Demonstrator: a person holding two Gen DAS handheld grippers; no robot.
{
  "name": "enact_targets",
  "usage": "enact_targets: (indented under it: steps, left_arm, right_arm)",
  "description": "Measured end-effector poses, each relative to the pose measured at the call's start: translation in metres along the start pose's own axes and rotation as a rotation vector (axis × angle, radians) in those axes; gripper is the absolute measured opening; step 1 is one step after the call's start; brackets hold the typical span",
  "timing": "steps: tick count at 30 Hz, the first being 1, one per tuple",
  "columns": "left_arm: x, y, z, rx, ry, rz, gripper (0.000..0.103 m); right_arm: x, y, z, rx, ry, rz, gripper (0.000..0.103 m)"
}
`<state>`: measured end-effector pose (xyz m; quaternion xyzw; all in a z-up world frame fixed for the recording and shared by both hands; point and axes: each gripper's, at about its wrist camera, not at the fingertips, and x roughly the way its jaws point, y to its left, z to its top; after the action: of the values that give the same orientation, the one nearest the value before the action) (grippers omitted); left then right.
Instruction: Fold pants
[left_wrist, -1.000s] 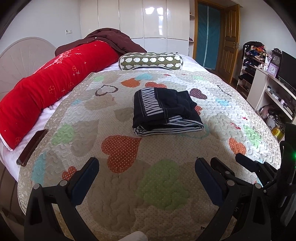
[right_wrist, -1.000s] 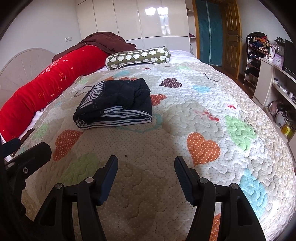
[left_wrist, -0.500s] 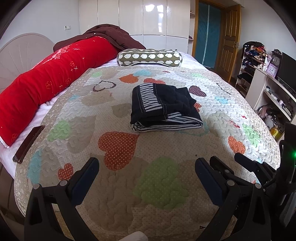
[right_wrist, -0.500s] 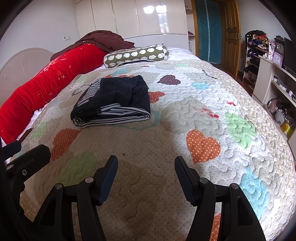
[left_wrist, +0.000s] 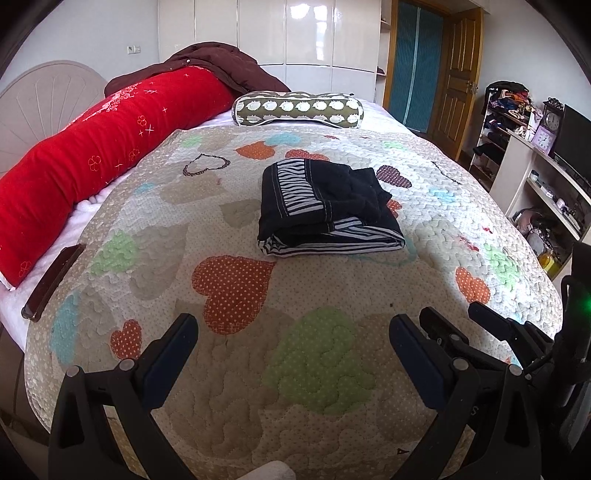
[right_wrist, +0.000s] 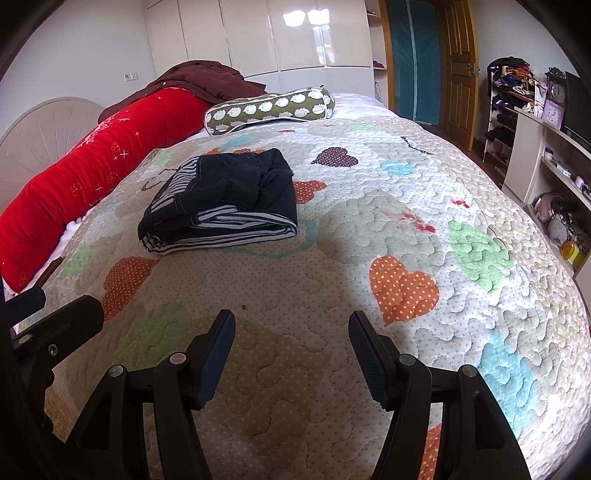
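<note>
Pants (left_wrist: 325, 210) folded, well ahead of left claw (left_wrist: 293, 345) and right claw (right_wrist: 291, 345); both wide, empty, unmoved; apparently finished.

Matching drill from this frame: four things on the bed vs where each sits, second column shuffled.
1. folded black pants with striped lining
2. long red bolster pillow
3. olive patterned roll cushion
4. dark flat phone

A. quilt's left edge, near end
B. far end of the bed
C. middle of the quilt
D. along the headboard

Pairs: 1-C, 2-D, 3-B, 4-A

folded pants (left_wrist: 325, 206) on quilted bed (left_wrist: 332, 354)
</note>
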<state>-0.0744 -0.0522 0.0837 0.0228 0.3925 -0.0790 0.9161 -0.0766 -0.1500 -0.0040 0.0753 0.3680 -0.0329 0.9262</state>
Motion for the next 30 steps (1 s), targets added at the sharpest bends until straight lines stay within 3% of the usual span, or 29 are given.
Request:
enact_targets:
  steps: [22,30]
  left_arm:
    - [0.007,0.001,-0.001,-0.017,0.025,-0.021,0.103]
    - [0.017,0.000,0.001,-0.039,0.053,-0.072,0.103]
  right_arm:
    - [-0.003,-0.001,0.000,0.002,-0.008,-0.013,0.070]
    - [-0.004,0.001,0.002,-0.010,-0.008,-0.026,0.070]
